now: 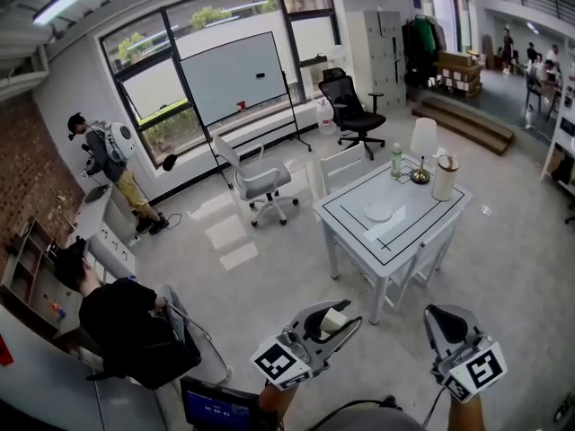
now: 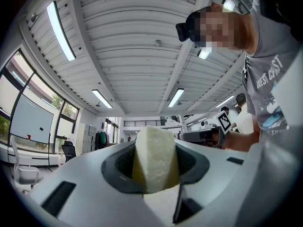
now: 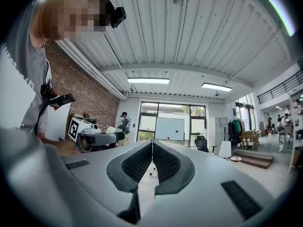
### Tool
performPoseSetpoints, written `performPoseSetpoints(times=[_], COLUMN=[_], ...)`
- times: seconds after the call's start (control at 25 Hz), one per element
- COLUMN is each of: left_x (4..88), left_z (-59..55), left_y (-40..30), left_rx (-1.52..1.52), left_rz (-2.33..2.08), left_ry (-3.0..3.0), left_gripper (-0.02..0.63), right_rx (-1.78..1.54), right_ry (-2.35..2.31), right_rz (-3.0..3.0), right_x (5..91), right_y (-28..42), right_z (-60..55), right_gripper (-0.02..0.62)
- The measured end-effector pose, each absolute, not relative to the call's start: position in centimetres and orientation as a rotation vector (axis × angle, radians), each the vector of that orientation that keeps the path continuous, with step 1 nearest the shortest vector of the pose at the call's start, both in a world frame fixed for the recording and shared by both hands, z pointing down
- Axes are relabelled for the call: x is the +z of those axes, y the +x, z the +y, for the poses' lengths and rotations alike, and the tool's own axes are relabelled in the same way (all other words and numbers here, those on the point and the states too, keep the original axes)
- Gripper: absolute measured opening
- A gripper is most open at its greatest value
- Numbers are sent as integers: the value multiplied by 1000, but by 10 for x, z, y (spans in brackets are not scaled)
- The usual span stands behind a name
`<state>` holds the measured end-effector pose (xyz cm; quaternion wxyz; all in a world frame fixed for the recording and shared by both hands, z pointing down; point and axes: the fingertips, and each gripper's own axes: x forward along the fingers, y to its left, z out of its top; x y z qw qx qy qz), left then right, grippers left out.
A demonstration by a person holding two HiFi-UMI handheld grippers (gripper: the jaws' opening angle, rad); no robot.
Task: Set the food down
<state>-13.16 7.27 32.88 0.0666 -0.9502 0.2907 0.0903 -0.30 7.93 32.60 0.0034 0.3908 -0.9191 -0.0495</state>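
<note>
While left gripper (image 1: pixel 340 320) clamps food (image 2: pixel 154 160), white table (image 1: pixel 422 220) ahead, plate (image 1: pixel 379 211) on it

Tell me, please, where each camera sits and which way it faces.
Head view: on the person's head, looking down over the floor and white table; left claw and right claw show below.
Left gripper view: on the left claw, tilted up at the ceiling; jaws shut on the food; the person's torso shows.
Right gripper view: on the right claw, tilted up too; jaws together, empty; torso shows.
Shared: head and right views both show the whiteboard.
</note>
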Motion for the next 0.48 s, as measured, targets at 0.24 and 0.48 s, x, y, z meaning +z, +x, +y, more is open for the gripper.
performPoseSetpoints(times=[0.24,0.48], left_x=[322,329], left_z=[47,22], left_y=[-97,-52], left_rx=[251,232], left_rz=[910,934], left_ry=[-2847,-2836], left_gripper=[156,156], right_rx=[-151,-159], right_ry=[1188,1159], right_rz=[-2906,-2930], right_x=[320,326], right_y=[30,73], right_z=[50,23], right_gripper=[5,5])
